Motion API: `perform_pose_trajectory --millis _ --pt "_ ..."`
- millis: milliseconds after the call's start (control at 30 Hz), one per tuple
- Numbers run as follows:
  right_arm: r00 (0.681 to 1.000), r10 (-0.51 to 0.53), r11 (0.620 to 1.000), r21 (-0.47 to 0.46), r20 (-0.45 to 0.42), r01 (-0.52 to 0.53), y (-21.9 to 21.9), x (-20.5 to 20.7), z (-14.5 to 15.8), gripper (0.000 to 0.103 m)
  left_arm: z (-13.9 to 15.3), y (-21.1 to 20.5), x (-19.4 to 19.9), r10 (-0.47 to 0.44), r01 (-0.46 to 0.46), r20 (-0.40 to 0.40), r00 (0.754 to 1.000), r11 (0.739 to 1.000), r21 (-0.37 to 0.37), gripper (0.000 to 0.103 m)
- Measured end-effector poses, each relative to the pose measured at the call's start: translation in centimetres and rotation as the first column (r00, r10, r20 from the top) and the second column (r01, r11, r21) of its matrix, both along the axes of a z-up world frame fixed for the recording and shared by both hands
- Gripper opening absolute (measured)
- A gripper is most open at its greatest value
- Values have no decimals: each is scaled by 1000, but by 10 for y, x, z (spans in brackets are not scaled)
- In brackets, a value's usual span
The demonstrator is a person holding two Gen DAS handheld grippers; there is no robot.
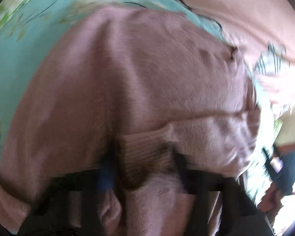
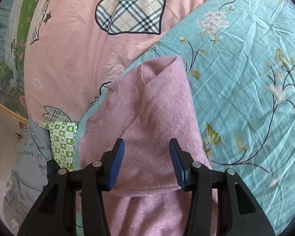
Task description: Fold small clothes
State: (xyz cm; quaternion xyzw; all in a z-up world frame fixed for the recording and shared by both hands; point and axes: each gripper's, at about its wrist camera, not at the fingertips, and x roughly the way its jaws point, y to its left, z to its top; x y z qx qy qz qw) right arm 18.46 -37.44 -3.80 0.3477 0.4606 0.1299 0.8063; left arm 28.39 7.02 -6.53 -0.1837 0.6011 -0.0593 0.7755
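In the right wrist view, the right gripper [image 2: 146, 162] is seen nearest, its jaws held apart with the blue pads [image 2: 116, 167] on either side of a folded layer of the pink sweater [image 2: 157, 108], no pad being pressed on the cloth. The sweater is laid on a teal floral sheet [image 2: 245, 78] that covers the bed, its folded end reaching away from the gripper. Beyond and to the left, a pink quilt [image 2: 78, 49] printed with a plaid heart [image 2: 131, 9] is spread against the sheet's edge. At the left margin a green checked cloth [image 2: 63, 145] and a grey cloth with lettering [image 2: 29, 157] are lying, and a scenic wall picture [image 2: 4, 49] is seen behind them. The left wrist view is heavily blurred: the left gripper [image 1: 143, 163] is buried in the sweater [image 1: 137, 78], a ribbed bunch of it being gathered between the jaws, which appear closed on it. The teal sheet [image 1: 19, 59] and pink quilt [image 1: 236, 9] are seen farther off.
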Motion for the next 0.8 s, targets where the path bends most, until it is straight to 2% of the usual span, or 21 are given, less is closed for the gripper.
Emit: perform_pose_trajectory --millis 33,100,167,233,333,400,467,600,800 --pt "1000 -2 1000 2 -3 2 0 2 0 49 4 -5 -2 -25 24 16 1000 999 29 18" --pt "1000 -5 1000 -2 0 5 -1 6 2 49 26 -13 -15 -73 64 103 992 994 89 15" --pt "998 -27 1000 -6 49 27 -6 10 7 49 43 -14 -28 -107 89 179 978 990 110 13" --pt "998 -36 999 -29 59 38 -13 15 9 49 44 -11 -33 -127 104 187 974 986 128 12" --pt "997 -58 995 -78 41 61 -23 31 2 49 45 -8 -38 -134 97 189 973 977 192 4" --pt "997 -72 994 -86 12 73 -31 46 -6 49 63 -4 -44 -117 73 271 955 983 166 4" --pt "997 -83 992 -96 -5 82 -36 62 -15 49 72 -2 -45 -104 54 315 943 985 165 4" --pt "999 -46 994 -100 -25 43 -35 91 -28 49 57 3 -34 -98 51 275 956 983 174 3" --pt "998 -55 997 -57 -44 52 -35 104 -43 55 58 15 -42 -22 -14 321 947 994 111 3"
